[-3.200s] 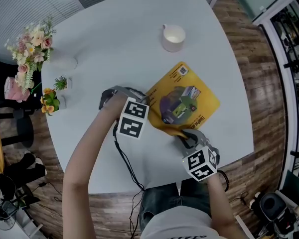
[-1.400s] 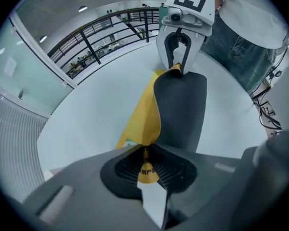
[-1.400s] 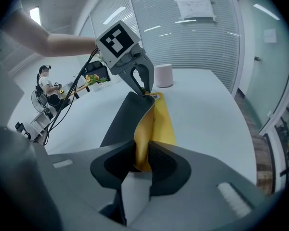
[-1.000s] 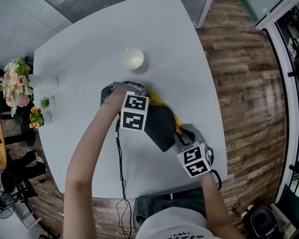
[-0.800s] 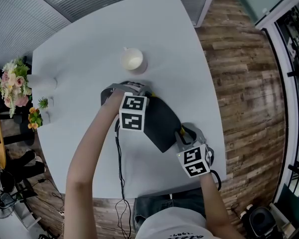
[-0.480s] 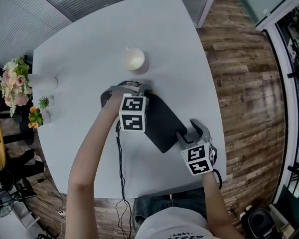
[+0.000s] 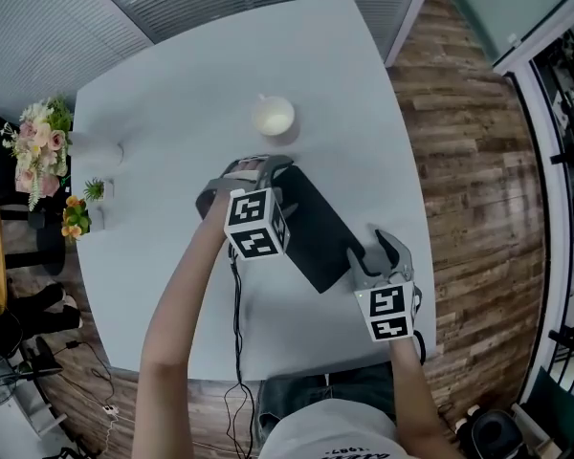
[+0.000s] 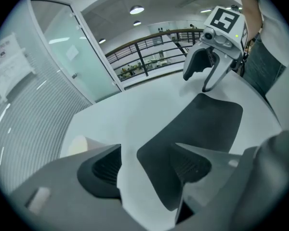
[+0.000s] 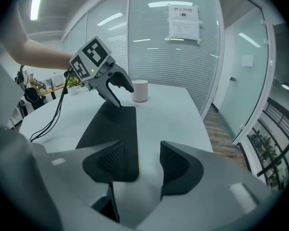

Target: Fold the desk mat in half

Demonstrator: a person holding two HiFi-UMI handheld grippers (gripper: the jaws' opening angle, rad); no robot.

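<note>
Hanging open and empty, the right tongs point(image 9: 142, 162) have just been spreading their jaws. Nothing sits between the pads. The near end of the desk mat point(image 7: 316, 228) lies just below and ahead of them, with a thin yellow sliver showing along its edge. The left tongs point(image 8: 147, 166) are likewise parted with nothing gripped, held close over the mat's opposite end. Whether their tips brush it is not clear. Between the two tongs the mat lies flat on the white worktop point(image 7: 172, 103), doubled over so that only its black underside faces up. Just beyond the left tongs stands a white cup point(image 7: 273, 118), apart from the mat. Judged from this, the fold itself is made and both ends are released. What may remain is only to check that the edges line up and to draw the tongs away.
</note>
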